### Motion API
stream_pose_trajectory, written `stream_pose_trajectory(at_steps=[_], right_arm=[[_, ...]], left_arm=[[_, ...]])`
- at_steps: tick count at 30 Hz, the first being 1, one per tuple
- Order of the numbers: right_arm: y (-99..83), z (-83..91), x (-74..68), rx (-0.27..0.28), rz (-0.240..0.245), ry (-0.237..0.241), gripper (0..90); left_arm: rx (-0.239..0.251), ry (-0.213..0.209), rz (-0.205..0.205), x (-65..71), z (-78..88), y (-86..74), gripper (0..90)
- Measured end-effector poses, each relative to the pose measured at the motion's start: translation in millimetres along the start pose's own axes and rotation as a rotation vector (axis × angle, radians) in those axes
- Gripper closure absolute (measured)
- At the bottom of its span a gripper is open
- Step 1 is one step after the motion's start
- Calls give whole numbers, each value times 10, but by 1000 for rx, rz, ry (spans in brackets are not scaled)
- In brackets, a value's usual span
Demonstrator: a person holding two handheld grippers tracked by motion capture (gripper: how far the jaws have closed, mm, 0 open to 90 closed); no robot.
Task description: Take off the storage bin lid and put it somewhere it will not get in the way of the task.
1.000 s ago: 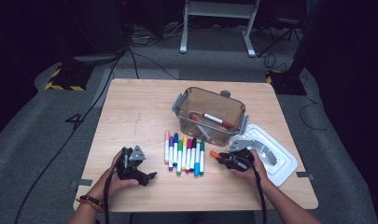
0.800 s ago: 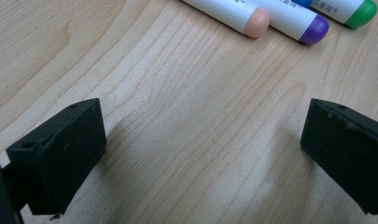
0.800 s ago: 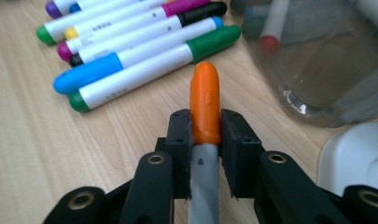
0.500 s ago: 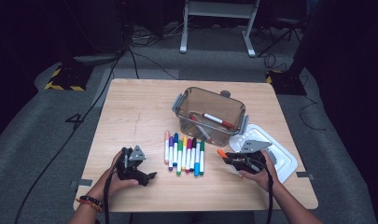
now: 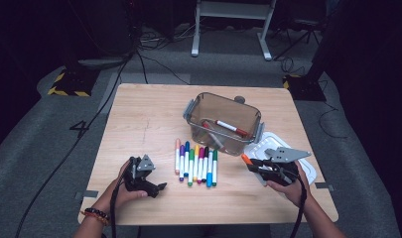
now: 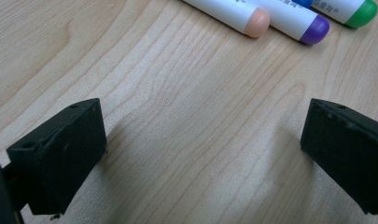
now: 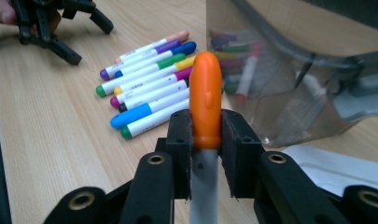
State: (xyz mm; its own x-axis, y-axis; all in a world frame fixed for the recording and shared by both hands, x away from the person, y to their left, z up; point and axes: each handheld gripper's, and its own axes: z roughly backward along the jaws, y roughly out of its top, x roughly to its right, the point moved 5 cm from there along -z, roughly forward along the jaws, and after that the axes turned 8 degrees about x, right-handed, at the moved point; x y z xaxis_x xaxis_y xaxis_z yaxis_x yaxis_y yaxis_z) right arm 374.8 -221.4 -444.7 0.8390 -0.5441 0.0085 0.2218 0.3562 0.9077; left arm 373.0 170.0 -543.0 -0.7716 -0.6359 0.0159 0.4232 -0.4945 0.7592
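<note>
The right gripper [image 7: 206, 135] held an orange-capped marker with a white barrel [image 7: 206, 95], its fingers [image 7: 179, 140] clamped just below the cap, so that the cap stood out ahead of the fingertips. Beyond the fingers stood the clear smoky plastic storage box [image 7: 289, 70] with a few markers inside; to one side of them lay the row of coloured markers [image 7: 149, 84] on the wooden bench [image 7: 60, 140]. The white plastic lid [image 5: 288, 153] lay beneath the right hand. The left gripper [image 5: 151, 186] rested on the bench, fingers [image 6: 60, 149] wide apart with bare wood between them. The marker appeared light, stiff and smooth; a grip across the barrel near the cap seemed least likely to slip.
</note>
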Motion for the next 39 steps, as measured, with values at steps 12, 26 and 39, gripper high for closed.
stream_pose_trajectory(at_steps=[12,26,39], right_arm=[[354,283,50,51,46,-36,743],[967,308,340,78,97,-71,743],[1374,-34,548,28,146,-83,743]], left_arm=[[-1,-1,-1,-2,0,1,4],[-1,-1,-1,-2,0,0,4],[-1,-2,-4,-4,0,1,4]])
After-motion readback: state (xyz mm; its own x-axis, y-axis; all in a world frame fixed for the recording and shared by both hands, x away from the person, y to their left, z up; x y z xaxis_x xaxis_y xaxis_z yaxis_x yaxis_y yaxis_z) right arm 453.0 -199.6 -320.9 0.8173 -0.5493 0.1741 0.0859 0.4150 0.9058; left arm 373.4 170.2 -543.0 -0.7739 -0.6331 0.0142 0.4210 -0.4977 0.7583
